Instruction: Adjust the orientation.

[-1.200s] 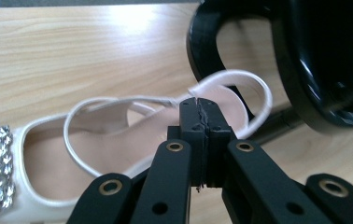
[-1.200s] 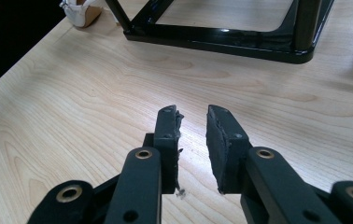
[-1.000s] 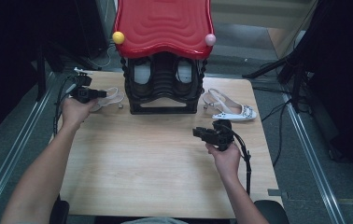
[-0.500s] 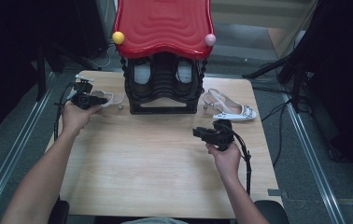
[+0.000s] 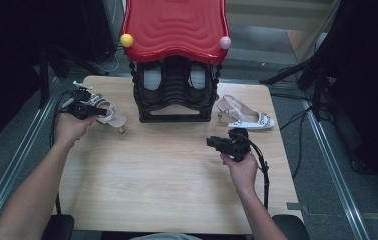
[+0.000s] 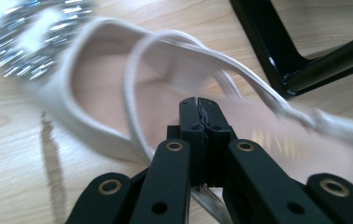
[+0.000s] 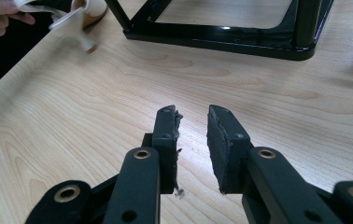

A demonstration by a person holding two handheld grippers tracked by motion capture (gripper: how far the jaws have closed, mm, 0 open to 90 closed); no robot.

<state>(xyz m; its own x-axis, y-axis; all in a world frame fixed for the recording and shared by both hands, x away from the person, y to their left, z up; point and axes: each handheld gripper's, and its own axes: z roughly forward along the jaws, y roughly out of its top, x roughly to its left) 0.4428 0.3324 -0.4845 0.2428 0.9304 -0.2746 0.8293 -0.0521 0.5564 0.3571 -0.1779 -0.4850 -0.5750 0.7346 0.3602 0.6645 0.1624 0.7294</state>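
Pale sandal (image 5: pixel 108 114) at bench (image 5: pixel 167 180) left edge, beside black rack (image 5: pixel 174 95), toe toward rack foot. Left claw (image 5: pixel 96 110) clamped shut on its thin strap, nearer hand by far. Right claw (image 7: pixel 192 140) partly open, empty, well apart mid-bench.

Ahead of your fingers, a pale wooden table (image 5: pixel 177 190) stands on grey carpeted floor (image 5: pixel 327 200), lit evenly from above. To either side of your fingers, metal rails (image 5: pixel 334 165) run along the floor. Beyond them, black stands (image 5: pixel 317 75) and loose cables (image 5: pixel 297 117) sit against deep shadow, with a lighter strip of flooring (image 5: pixel 277 20) farther back
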